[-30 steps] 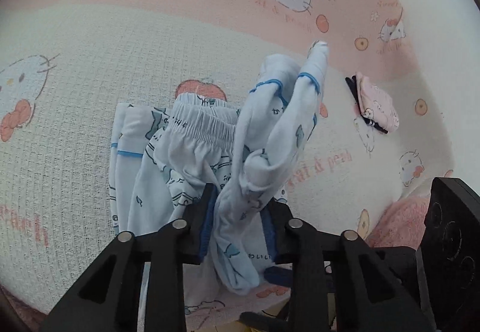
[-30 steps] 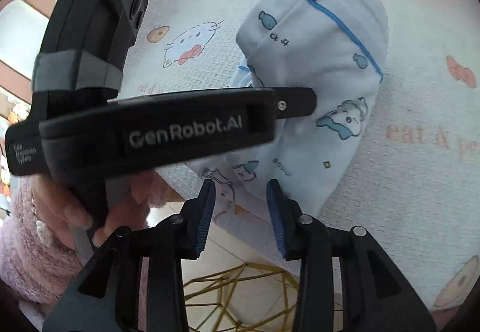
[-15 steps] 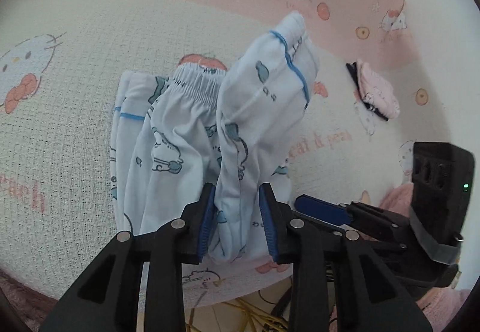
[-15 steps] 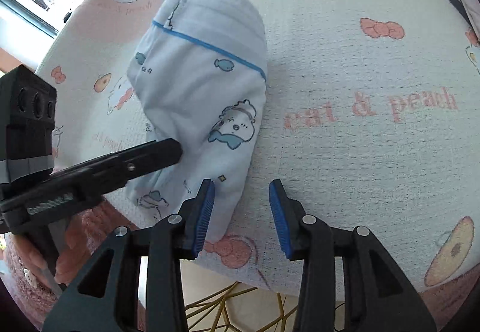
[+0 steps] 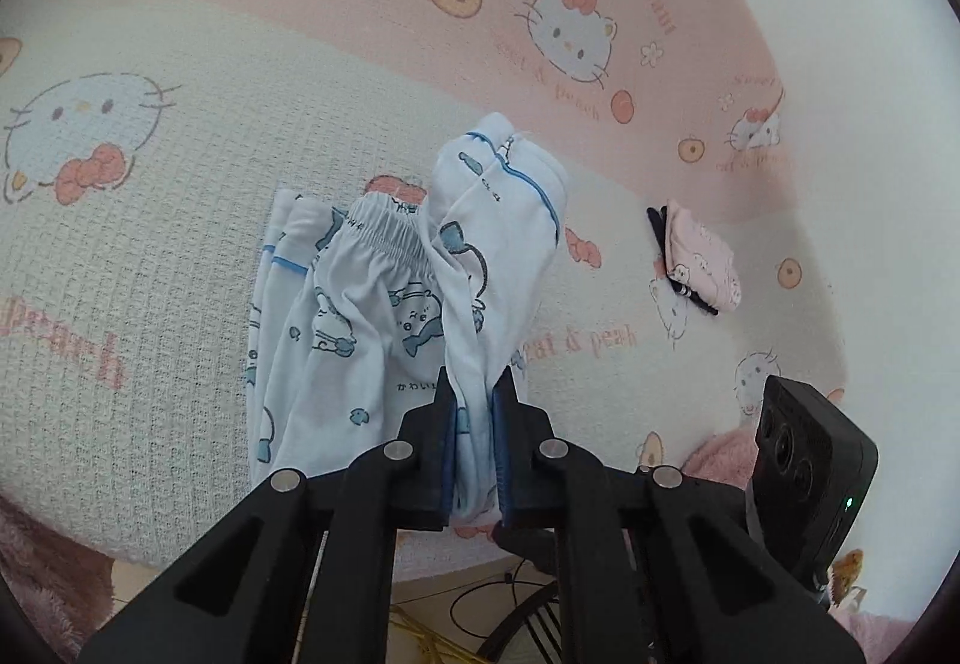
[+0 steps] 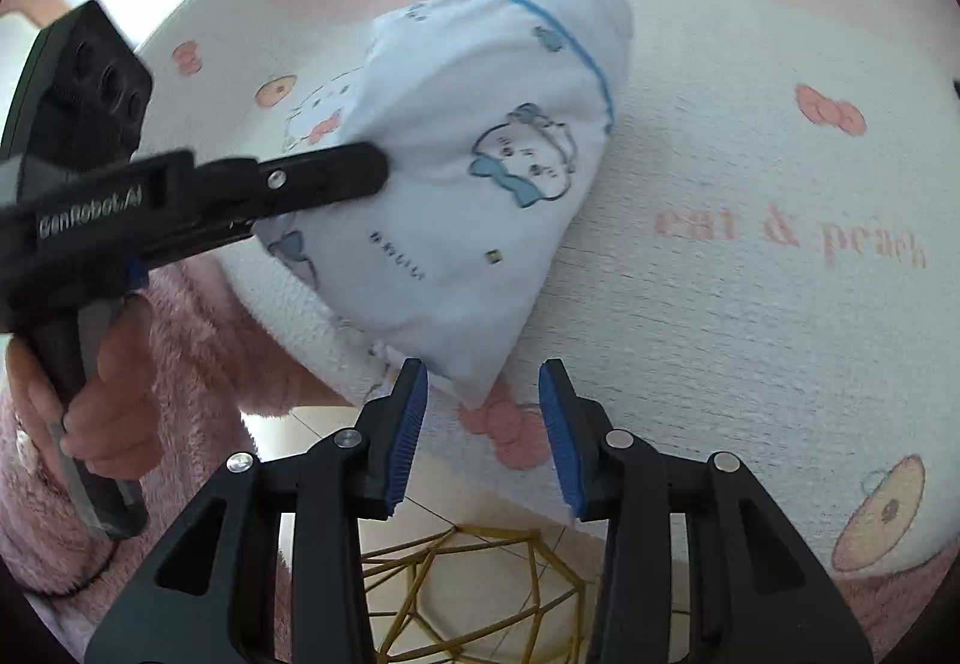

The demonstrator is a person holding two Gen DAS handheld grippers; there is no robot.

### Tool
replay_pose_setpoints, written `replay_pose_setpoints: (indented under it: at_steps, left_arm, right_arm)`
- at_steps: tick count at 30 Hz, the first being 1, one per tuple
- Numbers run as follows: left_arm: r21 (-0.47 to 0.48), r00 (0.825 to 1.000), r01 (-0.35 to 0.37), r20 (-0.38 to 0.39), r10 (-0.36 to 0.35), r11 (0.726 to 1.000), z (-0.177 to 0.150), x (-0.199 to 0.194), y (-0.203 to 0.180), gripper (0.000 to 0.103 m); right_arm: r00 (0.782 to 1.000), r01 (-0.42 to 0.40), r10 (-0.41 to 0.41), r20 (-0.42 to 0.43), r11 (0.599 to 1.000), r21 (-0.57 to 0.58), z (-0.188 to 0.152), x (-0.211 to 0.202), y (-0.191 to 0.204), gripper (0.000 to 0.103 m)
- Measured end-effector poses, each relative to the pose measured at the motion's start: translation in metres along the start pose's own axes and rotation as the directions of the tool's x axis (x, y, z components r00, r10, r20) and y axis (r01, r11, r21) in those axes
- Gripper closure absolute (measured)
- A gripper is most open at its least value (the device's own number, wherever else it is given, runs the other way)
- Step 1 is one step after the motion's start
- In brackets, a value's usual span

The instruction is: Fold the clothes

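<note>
Pants [image 5: 384, 316], pale blue with cartoon animal print and blue piping, lie on the blanket [image 5: 150, 256] near its front edge, elastic waistband toward the far side. One leg [image 5: 498, 244] is lifted off the pile, bunched and pulled up to the right, cuff end highest. Left gripper [image 5: 474, 424] has that leg pinched between its blue pads; jaws closing, cloth squeezed into a narrow fold between them. From the right wrist view the left gripper [image 6: 360, 172] reaches in from the left, its tip against the raised leg [image 6: 480, 172], a hand [image 6: 96, 394] in a fuzzy pink sleeve [image 6: 198, 352] on the grip.

Right gripper [image 6: 483, 412] sits at the blanket's front edge [image 6: 750, 304], jaws apart, nothing pressed between the pads; bottom corner of the hanging leg dips just into the gap, not touching either pad as far as I can tell. Right gripper body shows at the lower right of the left wrist view, tips hidden.

Small pink folded item with black trim [image 5: 699, 268] lies on the blanket well to the right of the pants. Yellow wire frame [image 6: 480, 592] on the floor below the blanket edge.
</note>
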State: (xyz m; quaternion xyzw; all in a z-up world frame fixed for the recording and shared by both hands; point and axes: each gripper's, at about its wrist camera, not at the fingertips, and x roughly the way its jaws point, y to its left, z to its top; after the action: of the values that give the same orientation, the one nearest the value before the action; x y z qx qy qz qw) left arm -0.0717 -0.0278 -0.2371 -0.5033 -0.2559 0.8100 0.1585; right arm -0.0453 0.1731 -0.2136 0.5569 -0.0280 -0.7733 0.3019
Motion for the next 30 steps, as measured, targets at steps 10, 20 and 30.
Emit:
replay_pose_setpoints:
  at_steps: [10,20,30]
  left_arm:
    - [-0.122,0.978,-0.180,-0.132,0.164,0.976,-0.004,0.025,0.058,0.092]
    - [-0.194,0.953,-0.294,0.020,0.304,0.936,-0.008,-0.033,0.063,0.070]
    - [0.092,0.898,-0.424,-0.087,0.431,0.901,-0.013,0.016,0.026,0.066]
  right_arm:
    - [0.996,0.058,-0.063,-0.065,0.996,-0.074,-0.002,0.029,0.014,0.061]
    - [0.995,0.102,-0.102,0.005,0.995,-0.015,0.028,0.041,0.006,0.061]
    - [0.987,0.137,-0.143,-0.075,0.987,-0.079,0.025,0.064,0.018,0.059]
